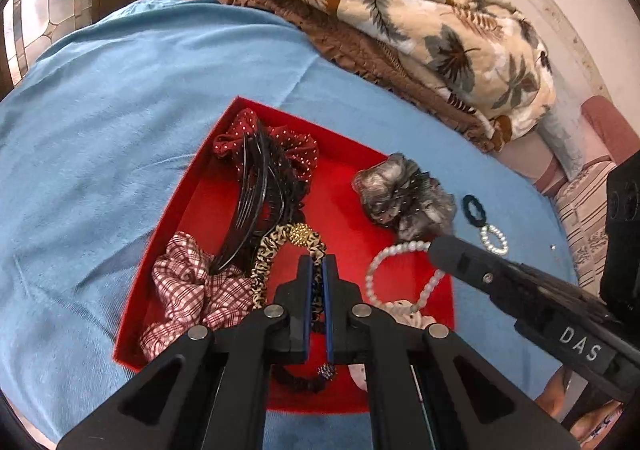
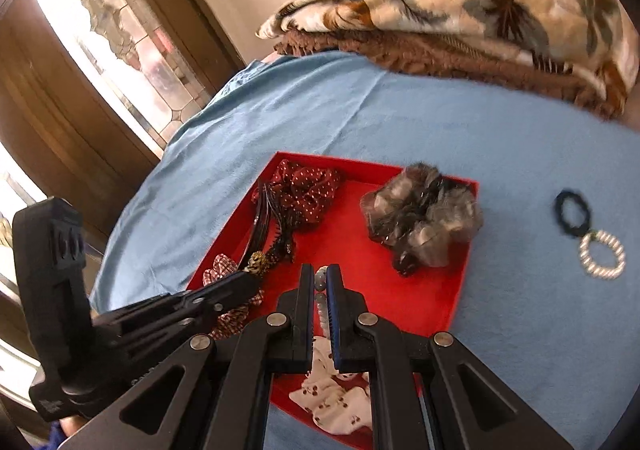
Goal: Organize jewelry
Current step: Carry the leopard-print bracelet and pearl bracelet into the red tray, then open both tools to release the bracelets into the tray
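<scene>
A red tray (image 1: 340,178) (image 2: 360,270) lies on a blue sheet. My left gripper (image 1: 319,262) hangs over the tray, shut on a leopard-print band (image 1: 268,254) with a gold bead ball (image 1: 302,235). To its right, my right gripper (image 2: 320,270) is shut on a white bead bracelet (image 1: 394,250) (image 2: 320,277), whose loop dangles over the tray's right side. Each gripper shows in the other's view: the right gripper (image 1: 434,250), the left gripper (image 2: 252,280). Outside the tray, a small black hair tie (image 2: 572,212) and a pearl ring (image 2: 602,254) lie together on the sheet.
In the tray are a dark red dotted scrunchie (image 1: 272,142), black headbands (image 1: 256,190), a checked scrunchie (image 1: 180,282), a grey fluffy scrunchie (image 1: 404,198) and a white printed scrunchie (image 2: 332,398). A folded leaf-print blanket (image 1: 400,10) lies at the far edge. A glass door (image 2: 120,30) stands left.
</scene>
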Motion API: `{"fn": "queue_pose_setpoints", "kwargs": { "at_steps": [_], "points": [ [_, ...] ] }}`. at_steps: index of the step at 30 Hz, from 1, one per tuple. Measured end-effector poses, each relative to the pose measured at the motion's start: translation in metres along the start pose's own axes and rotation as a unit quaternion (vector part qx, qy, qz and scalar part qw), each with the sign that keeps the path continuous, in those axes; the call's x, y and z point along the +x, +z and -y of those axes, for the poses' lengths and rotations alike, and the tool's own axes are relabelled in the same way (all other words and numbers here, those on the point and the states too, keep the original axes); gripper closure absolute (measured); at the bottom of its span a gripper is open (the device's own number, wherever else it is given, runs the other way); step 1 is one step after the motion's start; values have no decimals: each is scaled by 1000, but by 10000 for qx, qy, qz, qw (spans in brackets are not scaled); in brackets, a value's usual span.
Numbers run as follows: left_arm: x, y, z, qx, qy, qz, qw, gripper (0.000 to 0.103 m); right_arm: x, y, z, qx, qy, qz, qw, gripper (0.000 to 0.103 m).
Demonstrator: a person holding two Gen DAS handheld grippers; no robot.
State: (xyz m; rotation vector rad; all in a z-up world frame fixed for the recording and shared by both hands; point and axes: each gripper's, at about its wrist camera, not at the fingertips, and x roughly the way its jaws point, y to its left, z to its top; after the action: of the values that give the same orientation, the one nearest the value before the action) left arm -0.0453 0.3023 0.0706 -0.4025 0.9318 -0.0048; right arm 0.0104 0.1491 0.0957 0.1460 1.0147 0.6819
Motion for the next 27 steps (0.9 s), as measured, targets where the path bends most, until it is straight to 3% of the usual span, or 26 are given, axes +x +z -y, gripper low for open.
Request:
{"fn": "queue_pose_setpoints", "kwargs": {
  "at_steps": [10, 13, 15, 24, 27],
  "points": [
    [15, -4, 1, 67, 171, -149, 9997, 97, 25, -17, 20, 83, -307, -371, 9988, 96],
    [12, -5, -1, -8, 157, -145, 9998, 88, 29, -20, 18, -17, -360, -414, 9985, 95],
    [8, -6, -3, -91, 160, -84, 9998, 72, 30, -20, 18, -63, -382, -438, 9983, 95],
    [-26, -9, -13, -514, -37, 114, 9986, 67, 28, -26, 14, -154, -536, -462, 9974, 95],
    [-44, -12, -13, -544, 9, 269, 9982, 63, 24, -27, 10, -211, -581, -441, 9971, 91]
  ]
}}
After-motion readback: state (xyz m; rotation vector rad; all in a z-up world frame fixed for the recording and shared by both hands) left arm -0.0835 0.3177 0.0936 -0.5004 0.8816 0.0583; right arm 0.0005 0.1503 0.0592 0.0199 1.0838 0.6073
